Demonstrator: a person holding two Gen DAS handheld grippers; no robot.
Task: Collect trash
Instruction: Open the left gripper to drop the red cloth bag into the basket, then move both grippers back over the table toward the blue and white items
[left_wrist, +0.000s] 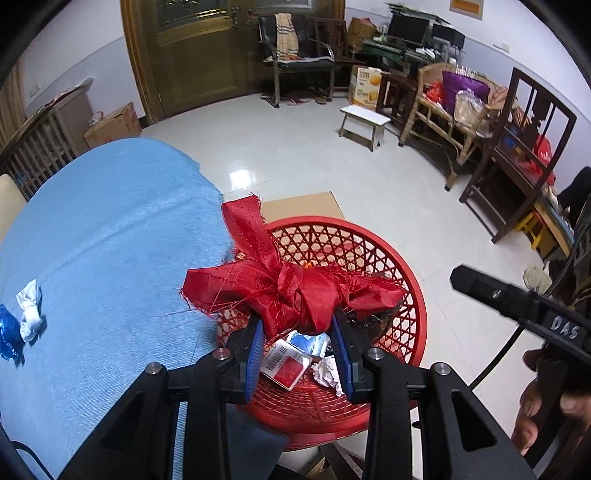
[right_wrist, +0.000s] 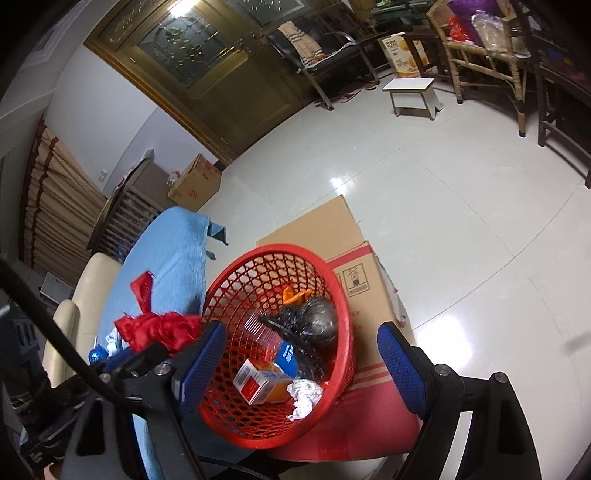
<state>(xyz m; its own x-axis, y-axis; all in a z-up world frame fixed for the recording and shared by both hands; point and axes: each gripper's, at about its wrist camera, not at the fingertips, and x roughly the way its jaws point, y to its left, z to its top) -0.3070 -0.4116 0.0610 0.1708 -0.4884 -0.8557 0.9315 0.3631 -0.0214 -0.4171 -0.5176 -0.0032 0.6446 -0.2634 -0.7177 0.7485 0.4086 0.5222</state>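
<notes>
The left wrist view shows the left hand-held gripper pinching a red ribbon bow between its blue pads, directly over the red mesh basket. On the blue cloth covering the counter at far left lie a crumpled white paper and a blue foil scrap, which the right wrist view all but hides behind the bow.

The right wrist view looks into the basket, where there are a black plastic bag, a small red-and-orange carton, a white paper wad and an orange scrap. The right hand-held gripper stands wide, its pads on either side of the basket and holding nothing.

The basket sits on a cardboard box just beside the counter's edge. A black cable crosses the left of this view. Beyond the box the tiled floor lies open as far as a small white stool and chairs along the wall.
</notes>
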